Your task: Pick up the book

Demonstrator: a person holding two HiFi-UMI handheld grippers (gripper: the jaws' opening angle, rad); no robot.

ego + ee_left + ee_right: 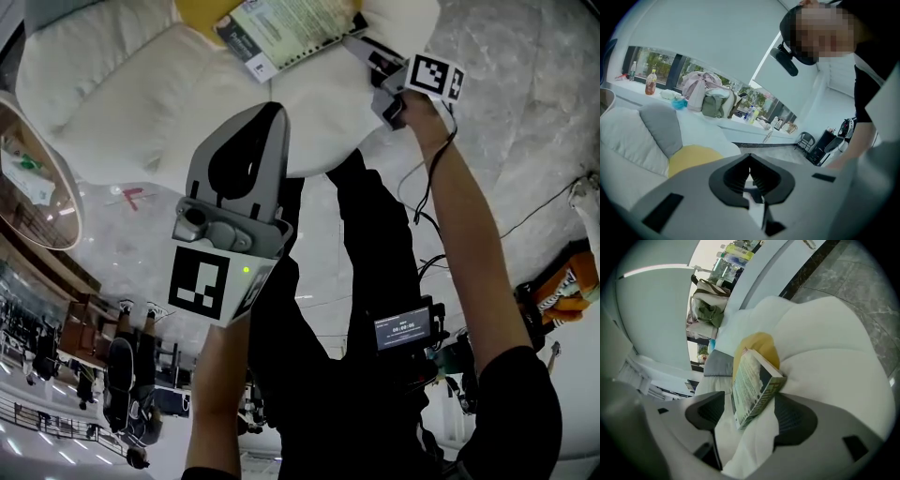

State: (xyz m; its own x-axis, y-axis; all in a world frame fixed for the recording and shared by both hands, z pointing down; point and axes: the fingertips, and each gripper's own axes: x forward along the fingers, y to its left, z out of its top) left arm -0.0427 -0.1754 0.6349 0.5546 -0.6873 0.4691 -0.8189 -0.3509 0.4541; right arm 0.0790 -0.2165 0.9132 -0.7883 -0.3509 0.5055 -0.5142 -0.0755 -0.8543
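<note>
Closest to the head camera, the left gripper is a smooth grey plastic wedge with a black oval opening and a black-and-white marker cube at its base. In its own view the left gripper has its ribbed black pads drawn together, with only a sliver of light between them and nothing held. Farther out, at the end of a stretched bare forearm, the right gripper reaches the book. In the right gripper's own view, the right gripper stands wide open, with the lower end of the book between its jaws. The spine sits close to the right-hand pad, and whether they touch cannot be told. The book is a thin paperback with a glossy green-and-white printed cover, its lettering too blurred to read. It lies tilted on the puffy, creased white sofa, propped against a rounded yellow cushion. In the head view both are cut off by the top edge. A flat grey cushion lies behind. Around the sofa spreads a glossy, pale, veined marble floor, and a round wood-rimmed table is cut off at the left edge. Farthest, in the left gripper view, a long white counter below the windows carries a bottle and soft bags.
</note>
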